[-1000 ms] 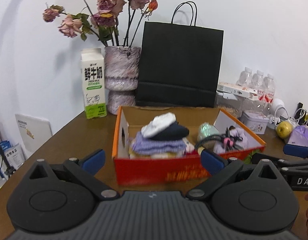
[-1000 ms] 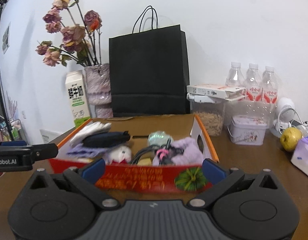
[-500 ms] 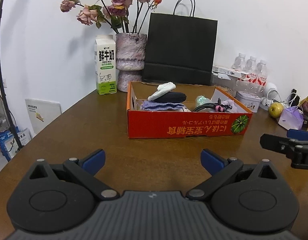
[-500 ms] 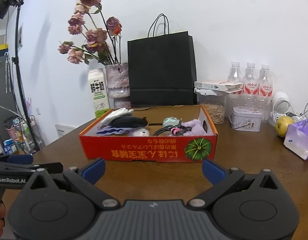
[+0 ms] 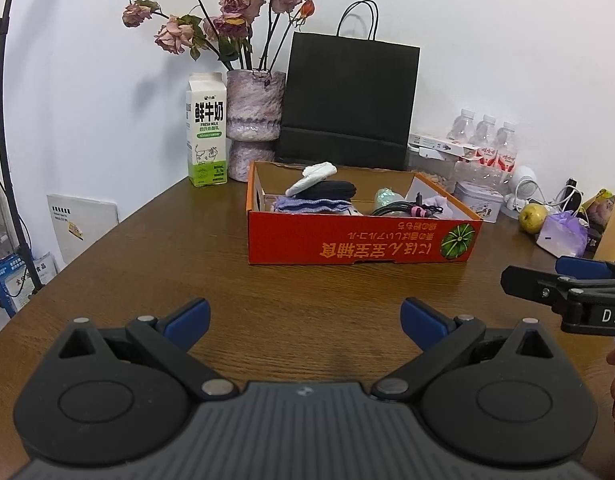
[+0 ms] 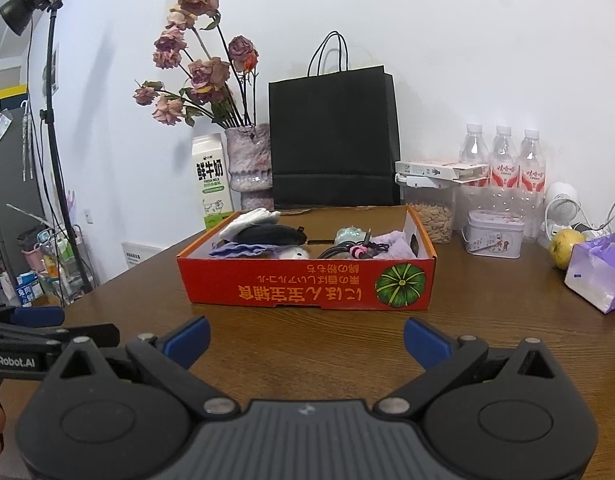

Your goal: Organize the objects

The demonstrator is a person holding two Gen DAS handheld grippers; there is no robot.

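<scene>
The left tool (image 5: 303, 316) and right tool (image 6: 305, 334) are both spread wide, holding nothing, above the wooden bench (image 5: 187, 248). The red cardboard box (image 6: 307, 284) sits ahead, well apart, containing folded cloths (image 6: 263, 234) and cables (image 6: 353, 249).

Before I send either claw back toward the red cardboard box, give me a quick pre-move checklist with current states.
1. Left claw open and holding nothing: ok.
2. Right claw open and holding nothing: ok.
3. Bare brown wooden table between both claws and the red cardboard box: ok.
4. Box upright, open top showing the folded cloths and the coiled black cable with a pink tie: ok.
5. Claws apart from each other, side by side: ok.
6. Everything in the box lies loose, nothing snagged in the cable: cannot tell.
</scene>
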